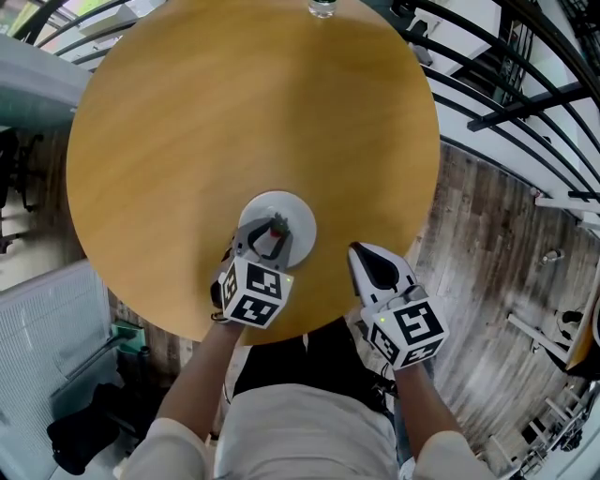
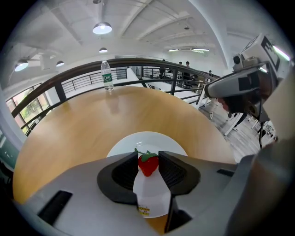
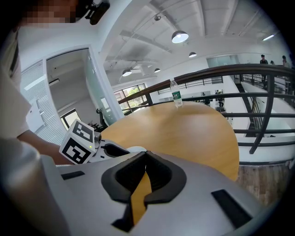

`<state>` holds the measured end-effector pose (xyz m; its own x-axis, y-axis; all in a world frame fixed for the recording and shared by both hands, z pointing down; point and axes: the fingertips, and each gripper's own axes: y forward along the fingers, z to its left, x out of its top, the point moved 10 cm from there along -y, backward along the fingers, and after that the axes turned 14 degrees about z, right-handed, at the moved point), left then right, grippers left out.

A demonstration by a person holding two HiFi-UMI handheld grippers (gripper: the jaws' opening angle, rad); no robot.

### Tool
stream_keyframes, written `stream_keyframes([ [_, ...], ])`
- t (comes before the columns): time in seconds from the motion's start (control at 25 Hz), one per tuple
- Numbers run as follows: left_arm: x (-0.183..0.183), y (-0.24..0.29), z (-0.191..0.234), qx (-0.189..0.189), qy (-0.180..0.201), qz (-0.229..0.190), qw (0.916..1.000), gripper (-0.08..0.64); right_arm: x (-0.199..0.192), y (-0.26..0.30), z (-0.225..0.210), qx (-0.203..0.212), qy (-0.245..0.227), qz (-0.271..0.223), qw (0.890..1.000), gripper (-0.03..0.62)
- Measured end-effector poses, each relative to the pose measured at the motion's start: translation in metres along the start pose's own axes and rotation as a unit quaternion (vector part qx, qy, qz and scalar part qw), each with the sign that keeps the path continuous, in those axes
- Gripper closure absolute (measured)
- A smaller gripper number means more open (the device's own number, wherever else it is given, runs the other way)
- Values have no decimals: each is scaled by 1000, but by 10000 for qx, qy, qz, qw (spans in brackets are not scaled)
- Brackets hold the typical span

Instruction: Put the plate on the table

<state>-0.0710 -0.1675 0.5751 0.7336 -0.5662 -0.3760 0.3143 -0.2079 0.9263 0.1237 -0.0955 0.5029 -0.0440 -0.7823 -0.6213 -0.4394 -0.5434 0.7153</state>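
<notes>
A white plate (image 1: 298, 211) lies on the round wooden table (image 1: 234, 112) near its front edge. My left gripper (image 1: 269, 236) hangs just above the plate, shut on a red strawberry (image 1: 277, 228). In the left gripper view the strawberry (image 2: 148, 165) sits pinched between the two pads, with the plate (image 2: 147, 139) right beneath it. My right gripper (image 1: 368, 260) is at the table's front edge, to the right of the plate, shut with nothing in it. In the right gripper view its jaws (image 3: 145, 159) meet at the tips, and a sliver of the plate (image 3: 136, 149) shows beside the left gripper's marker cube.
A clear water bottle (image 1: 322, 7) stands at the table's far edge, also visible as the bottle (image 2: 107, 76) and the bottle (image 3: 175, 98). Black railings (image 1: 525, 84) run behind and to the right of the table. Wooden floor (image 1: 487, 244) lies to the right.
</notes>
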Motion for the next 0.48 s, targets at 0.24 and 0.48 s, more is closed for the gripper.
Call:
stream_keyframes([
  [0.24,-2,0,0,-6,12,26,10000,396,3,-1,1,-1,8,-34,10000,568],
  [0.48,-2,-4,1,-80,-20,-30,10000,367,2,-5,-1,-37,35,-53,10000,568],
])
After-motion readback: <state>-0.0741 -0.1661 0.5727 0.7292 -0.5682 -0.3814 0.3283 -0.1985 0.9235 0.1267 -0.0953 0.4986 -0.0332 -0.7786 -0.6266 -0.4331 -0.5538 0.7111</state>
